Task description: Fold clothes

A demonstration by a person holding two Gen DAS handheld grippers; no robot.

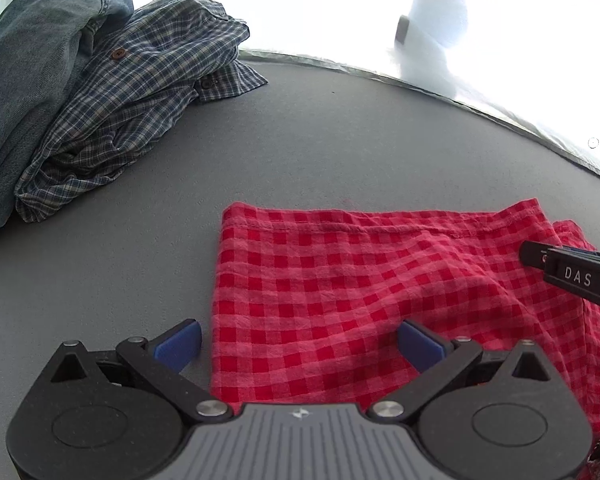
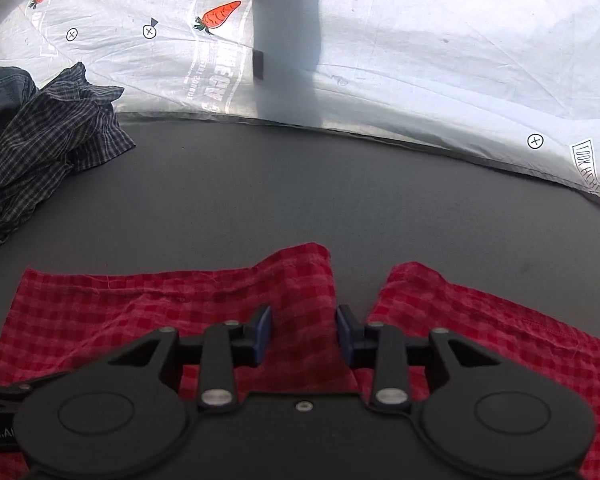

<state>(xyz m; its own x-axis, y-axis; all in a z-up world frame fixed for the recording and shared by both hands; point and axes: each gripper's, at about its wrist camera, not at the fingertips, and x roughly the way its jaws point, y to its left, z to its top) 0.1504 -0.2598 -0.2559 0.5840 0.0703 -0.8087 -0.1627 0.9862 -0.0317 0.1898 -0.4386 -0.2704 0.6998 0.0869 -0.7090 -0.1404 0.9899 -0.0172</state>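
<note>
A red checked garment [image 1: 360, 280] lies partly folded on the grey table [image 1: 300, 140]. My left gripper [image 1: 300, 346] is open, its blue pads wide apart over the garment's near left edge, holding nothing. The right gripper's black body [image 1: 572, 274] shows at the right over the cloth. In the right wrist view the right gripper [image 2: 303, 334] is open with a raised fold of the red garment [image 2: 300, 280] between its pads. The pads do not press the cloth.
A blue plaid shirt [image 1: 132, 96] and denim jeans [image 1: 28, 60] lie piled at the table's far left; the shirt also shows in the right wrist view [image 2: 40, 140]. A white plastic sheet with carrot prints [image 2: 420, 60] lies beyond the table's far edge.
</note>
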